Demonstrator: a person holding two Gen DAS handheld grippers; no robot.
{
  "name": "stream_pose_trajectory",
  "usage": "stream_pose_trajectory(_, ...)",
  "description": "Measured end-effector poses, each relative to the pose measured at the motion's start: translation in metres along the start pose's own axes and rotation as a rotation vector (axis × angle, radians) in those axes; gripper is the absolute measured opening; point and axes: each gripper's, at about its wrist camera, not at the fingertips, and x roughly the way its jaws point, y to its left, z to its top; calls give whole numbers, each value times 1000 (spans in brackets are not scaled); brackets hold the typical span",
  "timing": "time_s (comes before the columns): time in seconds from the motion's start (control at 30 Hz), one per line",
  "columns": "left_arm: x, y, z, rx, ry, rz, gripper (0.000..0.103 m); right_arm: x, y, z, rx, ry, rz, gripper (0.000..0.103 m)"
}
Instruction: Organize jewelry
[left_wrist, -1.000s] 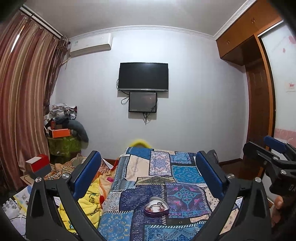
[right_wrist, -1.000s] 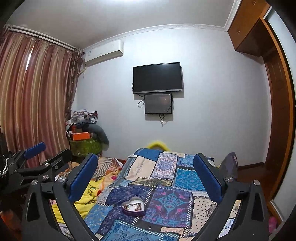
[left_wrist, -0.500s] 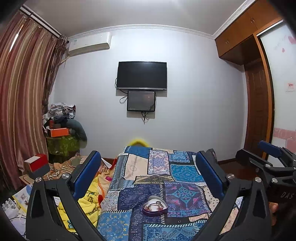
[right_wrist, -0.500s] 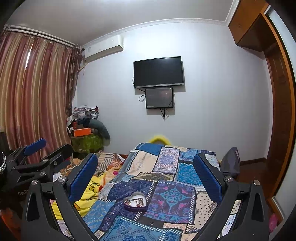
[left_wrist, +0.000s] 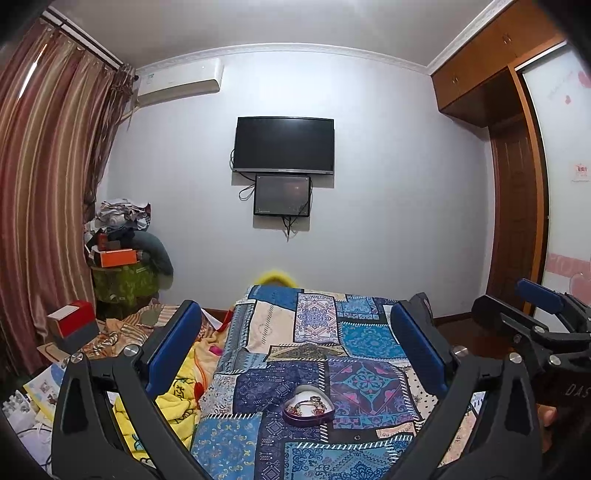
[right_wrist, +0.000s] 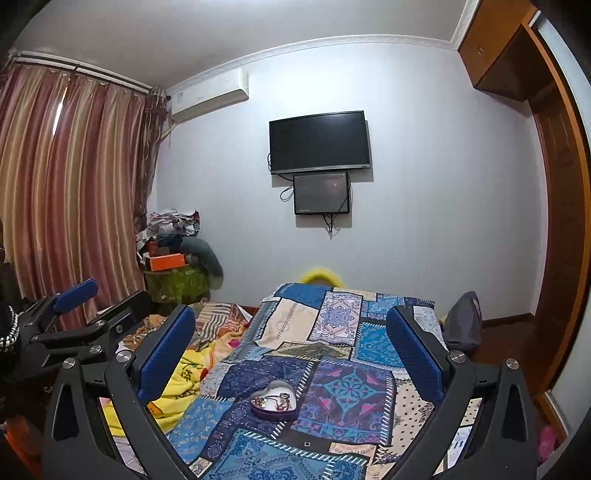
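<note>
On the quilt (left_wrist: 369, 373), the heart-shaped box (left_wrist: 308, 405) holds indistinct jewelry (right_wrist: 274, 399) (both grippers' fingers spread, empty).

Blue patchwork bedspread (left_wrist: 317, 354); striped brown curtain (left_wrist: 40, 192).

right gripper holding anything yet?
No: the right gripper is open and holds nothing, and the heart-shaped jewelry box sits untouched on the patchwork bedspread ahead of it.

A pale wall (left_wrist: 388, 184) carried a dark television (left_wrist: 284, 146), a smaller screen (left_wrist: 282, 195) beneath it and an air conditioner (left_wrist: 181, 82). Striped curtains (left_wrist: 44, 177) hung left; a wooden wardrobe (left_wrist: 513, 206) stood right. A patchwork quilt (left_wrist: 317, 332) covered the bed.
</note>
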Motion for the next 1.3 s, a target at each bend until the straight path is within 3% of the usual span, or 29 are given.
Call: stream_pose_trajectory(1.3,5,0,0,-7,25,-31,103,2,0,0,-3,1,-10,102)
